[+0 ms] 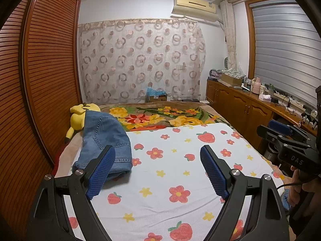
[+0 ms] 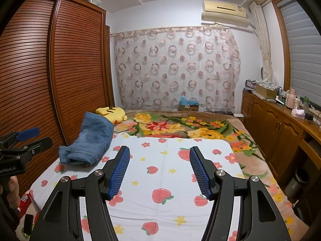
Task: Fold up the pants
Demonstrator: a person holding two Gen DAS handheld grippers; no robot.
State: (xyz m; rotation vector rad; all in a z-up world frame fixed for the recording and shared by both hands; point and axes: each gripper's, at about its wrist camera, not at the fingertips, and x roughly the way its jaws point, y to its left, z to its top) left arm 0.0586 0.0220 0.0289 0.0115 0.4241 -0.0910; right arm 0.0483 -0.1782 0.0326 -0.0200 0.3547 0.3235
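Blue denim pants [image 1: 104,140] lie bunched in a folded heap at the left side of the bed, partly leaning on a yellow plush toy [image 1: 80,116]. In the right wrist view the pants [image 2: 90,140] sit left of and beyond my fingers. My left gripper [image 1: 158,156] is open above the strawberry sheet [image 1: 170,160], its left pad [image 1: 102,170] overlapping the pants' near hem in the picture with nothing between the pads. My right gripper [image 2: 159,156] is open over the sheet [image 2: 160,180], holding nothing. The right gripper [image 1: 280,132] also shows at the right edge of the left wrist view.
A slatted wooden wardrobe [image 1: 40,70] runs along the bed's left side. A flowered blanket [image 1: 160,118] covers the far half of the bed. Wooden cabinets [image 2: 280,124] with clutter on top line the right wall. A person's hand [image 1: 297,182] grips the right tool's handle.
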